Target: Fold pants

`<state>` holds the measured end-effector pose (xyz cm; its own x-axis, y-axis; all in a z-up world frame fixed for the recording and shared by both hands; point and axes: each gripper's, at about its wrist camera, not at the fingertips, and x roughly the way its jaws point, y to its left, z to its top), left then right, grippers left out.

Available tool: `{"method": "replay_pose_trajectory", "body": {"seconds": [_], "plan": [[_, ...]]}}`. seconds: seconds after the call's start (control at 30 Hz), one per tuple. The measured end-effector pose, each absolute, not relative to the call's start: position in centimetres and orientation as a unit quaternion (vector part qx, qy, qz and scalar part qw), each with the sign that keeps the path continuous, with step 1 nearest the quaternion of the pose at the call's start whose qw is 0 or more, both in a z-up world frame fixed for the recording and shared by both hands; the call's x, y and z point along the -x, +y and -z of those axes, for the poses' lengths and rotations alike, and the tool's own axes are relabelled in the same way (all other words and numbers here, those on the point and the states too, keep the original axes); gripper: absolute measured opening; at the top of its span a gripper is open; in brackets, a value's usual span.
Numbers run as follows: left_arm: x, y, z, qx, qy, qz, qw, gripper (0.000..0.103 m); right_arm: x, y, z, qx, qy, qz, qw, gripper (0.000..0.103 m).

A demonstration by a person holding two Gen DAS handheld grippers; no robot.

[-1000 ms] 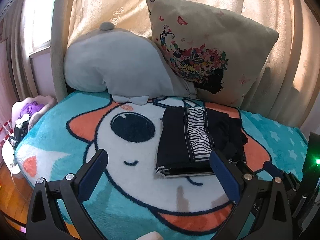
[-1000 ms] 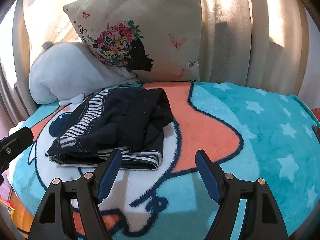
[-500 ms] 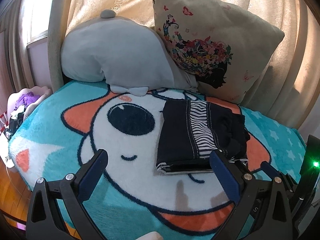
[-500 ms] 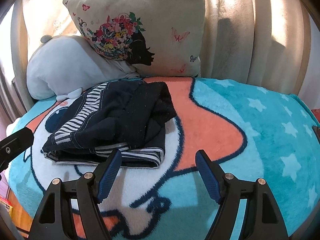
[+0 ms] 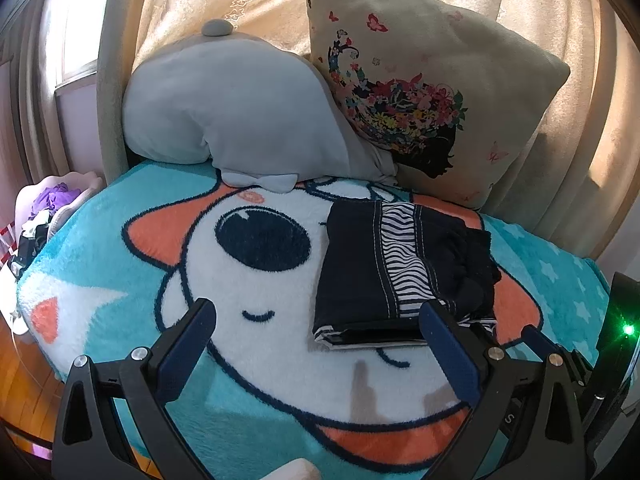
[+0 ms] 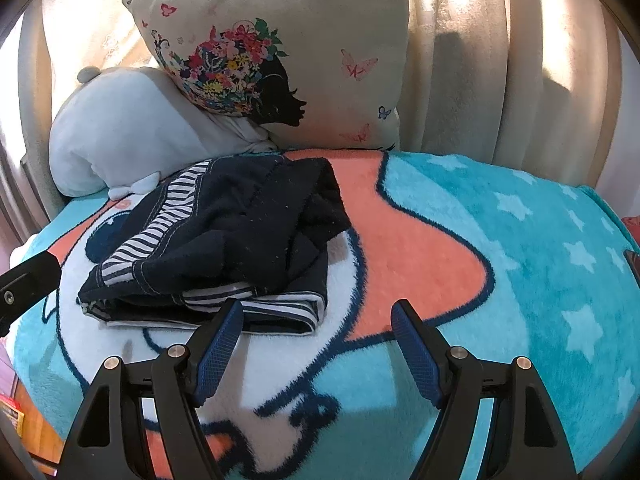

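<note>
Navy fabric with striped trim identifies the pants [image 5: 400,272], which lie as a compact rectangular bundle on the blanket [image 5: 120,280], right of the printed cartoon eye and near the floral pillow [image 5: 420,92]; a grey plush cushion [image 5: 232,108] sits far left of that pillow. The bundle shows several stacked layers at its near edge; the right side is lumpier and less square in the right wrist view. Judged from this, the folding is largely complete; what may remain is smoothing the bunched right portion or a final tidy. The left gripper [image 5: 316,344] stands wide and empty, its right finger just in front of the near edge of the bundle; contact cannot be confirmed. The right gripper [image 6: 318,344] is likewise spread wide, holding nothing, with its left finger just before the bundle's near edge. A pale basket [image 5: 60,196] at the far left edge holds purple cloth; its other contents are too small to tell.
</note>
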<state>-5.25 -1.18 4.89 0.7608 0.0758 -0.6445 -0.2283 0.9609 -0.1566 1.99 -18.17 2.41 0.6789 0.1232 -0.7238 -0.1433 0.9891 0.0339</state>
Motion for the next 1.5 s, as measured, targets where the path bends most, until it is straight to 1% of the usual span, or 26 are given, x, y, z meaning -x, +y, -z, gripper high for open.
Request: {"method": "replay_pose_trajectory", "body": {"seconds": [0.9, 1.5], "plan": [[5.0, -0.5, -4.5, 0.139, 0.35, -0.058, 0.925, 0.101, -1.9, -18.1, -2.2, 0.016, 0.394, -0.07, 0.916, 0.081], [5.3, 0.8, -4.2, 0.161, 0.345, -0.055, 0.923, 0.101, -1.9, -17.4, -2.1, 0.028, 0.393, -0.069, 0.916, 0.081]]}}
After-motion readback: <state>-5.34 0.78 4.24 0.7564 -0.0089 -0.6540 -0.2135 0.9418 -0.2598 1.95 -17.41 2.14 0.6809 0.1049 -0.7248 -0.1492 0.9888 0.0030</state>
